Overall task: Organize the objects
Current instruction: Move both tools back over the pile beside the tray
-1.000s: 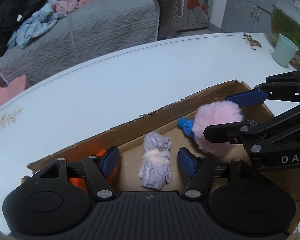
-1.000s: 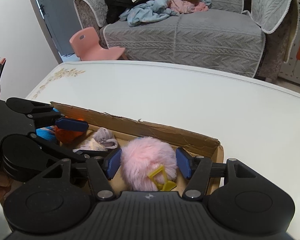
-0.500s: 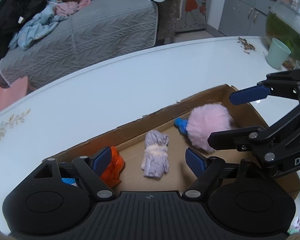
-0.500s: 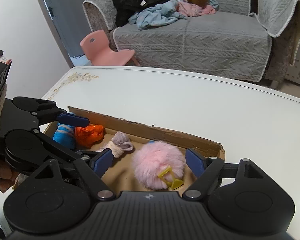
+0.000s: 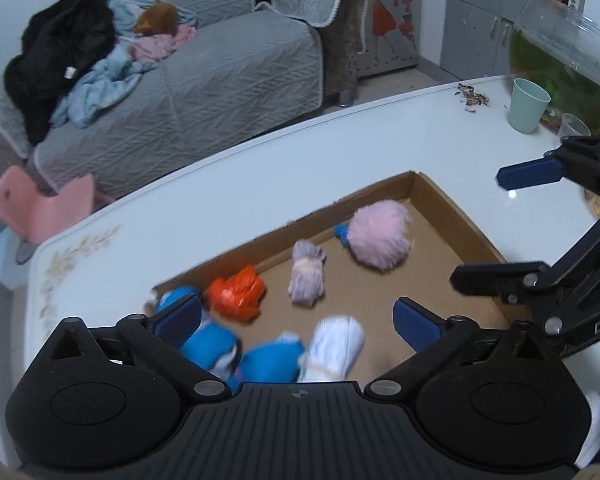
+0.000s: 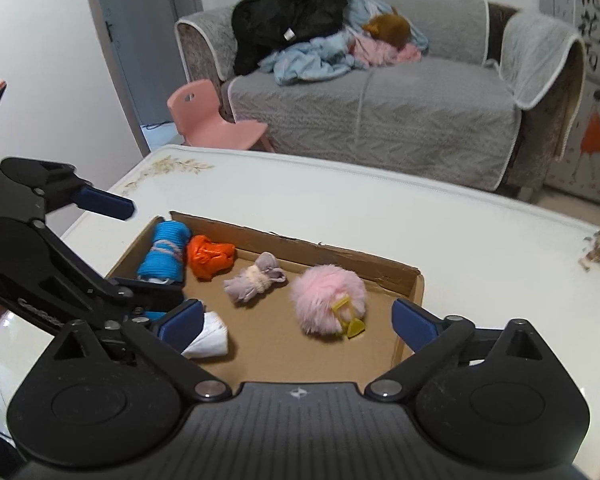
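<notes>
A shallow cardboard box (image 5: 456, 216) (image 6: 414, 280) lies on the white table. In it are a pink fluffy pompom (image 5: 380, 240) (image 6: 326, 300) with a yellow clip (image 6: 350, 318), a rolled lilac sock (image 5: 306, 272) (image 6: 256, 280), an orange bundle (image 5: 238, 294) (image 6: 210, 258), blue rolled socks (image 5: 212, 340) (image 6: 164, 252) and a white rolled sock (image 5: 334, 346) (image 6: 208, 338). My left gripper (image 5: 298, 322) is open and empty above the box's near side. My right gripper (image 6: 296, 320) is open and empty above the box, over the pompom's near side.
A green cup (image 5: 528, 104), a glass fish tank (image 5: 568, 60) and scattered seed husks (image 5: 472, 96) stand at the table's far right. Beyond the table are a grey sofa (image 6: 380, 104) piled with clothes and a pink child's chair (image 6: 212, 124).
Both grippers have lifted up and back from the box and opened wider. The right gripper let go of the pink pompom. More of the box and its socks shows now.
</notes>
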The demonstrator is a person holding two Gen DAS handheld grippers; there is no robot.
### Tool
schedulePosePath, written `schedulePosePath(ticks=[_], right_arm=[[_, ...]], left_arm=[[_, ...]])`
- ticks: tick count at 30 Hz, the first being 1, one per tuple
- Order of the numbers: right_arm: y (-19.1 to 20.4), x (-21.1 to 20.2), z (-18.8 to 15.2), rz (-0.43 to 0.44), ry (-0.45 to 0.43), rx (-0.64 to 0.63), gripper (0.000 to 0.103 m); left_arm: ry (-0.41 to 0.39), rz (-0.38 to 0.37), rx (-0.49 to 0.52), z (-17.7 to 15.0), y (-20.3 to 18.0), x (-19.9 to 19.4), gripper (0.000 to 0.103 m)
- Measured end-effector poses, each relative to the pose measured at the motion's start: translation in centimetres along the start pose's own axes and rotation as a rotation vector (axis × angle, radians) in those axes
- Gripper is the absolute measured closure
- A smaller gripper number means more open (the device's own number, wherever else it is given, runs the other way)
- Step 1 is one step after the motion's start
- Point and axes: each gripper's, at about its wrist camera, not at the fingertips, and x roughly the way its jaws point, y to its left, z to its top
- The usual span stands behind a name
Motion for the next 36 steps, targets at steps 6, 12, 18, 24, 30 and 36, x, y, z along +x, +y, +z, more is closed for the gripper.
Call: schedulePosePath(ticks=[6, 12, 18, 24, 30, 36], right_arm=[[1.8, -2.1, -1.7, -0.046, -0.044, -0.014, 0.001], [2.9, -4.5, -4.5, -0.069, -0.059, 0.006, 0.001], [4.3, -7.0, -8.2, -0.056, 0.008, -0.045, 0.001], [3.3, -10.0, -12.7, -0.125, 0.097, 0.024, 0.001], [2.9, -8.6, -15.1, -0.164, 0.242, 0.007, 0.001], [2.5, -6.5, -15.9, -0.136, 0.327, 0.056, 0.001]], left_arm=[[0.037, -0.008, -0.124, -2.9, 0.1, -2.3, 0.001], [0.051, 0.024, -0.238, -7.9, 0.2, -4.4, 0.001], [0.128, 0.015, -0.255, -13.8, -1.3, -4.3, 0.001], [0.209, 0.041, -0.217, -17.5, -1.8, -2.7, 0.001], [0.223, 0.046, -0.178, -18.3, -2.5, -1.2, 0.001], [0.220, 0.050, -0.189, -18.7, -2.9, 0.9, 0.001]])
